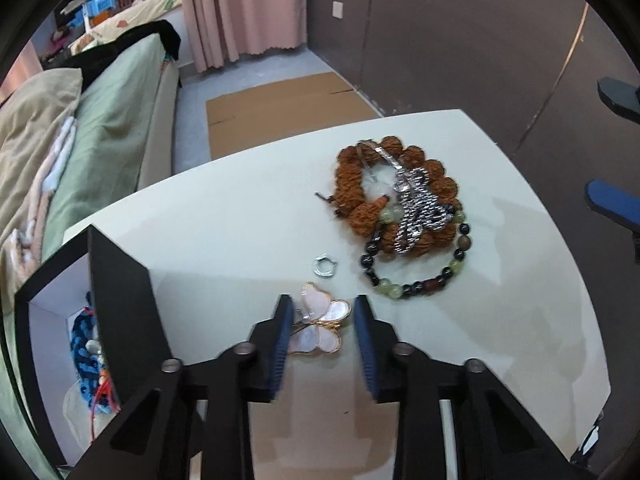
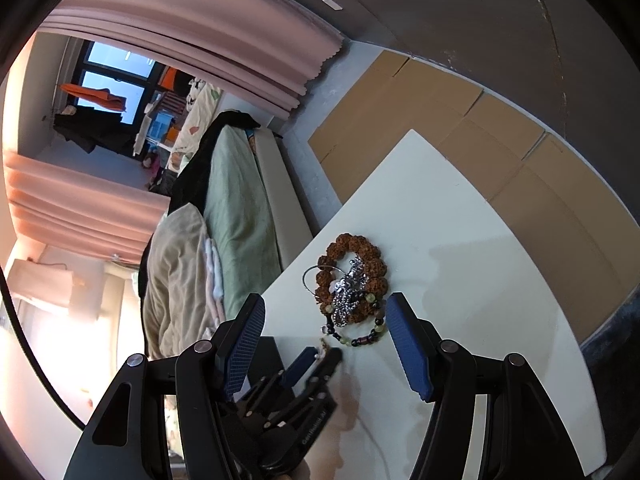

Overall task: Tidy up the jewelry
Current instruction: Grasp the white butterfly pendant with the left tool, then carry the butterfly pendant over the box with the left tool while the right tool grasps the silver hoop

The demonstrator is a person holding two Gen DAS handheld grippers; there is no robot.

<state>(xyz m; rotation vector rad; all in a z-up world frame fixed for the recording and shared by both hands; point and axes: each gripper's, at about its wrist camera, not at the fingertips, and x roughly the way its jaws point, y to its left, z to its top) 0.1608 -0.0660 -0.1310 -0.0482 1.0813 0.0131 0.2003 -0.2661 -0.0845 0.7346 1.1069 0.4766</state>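
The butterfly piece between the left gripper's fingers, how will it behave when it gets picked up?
The butterfly piece looks thin and flat on the table, so the left gripper may struggle to get under it. Its glossy shell-like wings could slip against the pads. The thin gold rims suggest it is light and probably fragile.

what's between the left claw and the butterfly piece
Nothing visible. The butterfly brooch already lies on the white table between the left claw fingers; the small silver ring sits beyond them, apart.

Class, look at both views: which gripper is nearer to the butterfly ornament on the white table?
Left. The left gripper has the butterfly ornament between its fingers on the table; the right gripper hangs back, open, apart from it.
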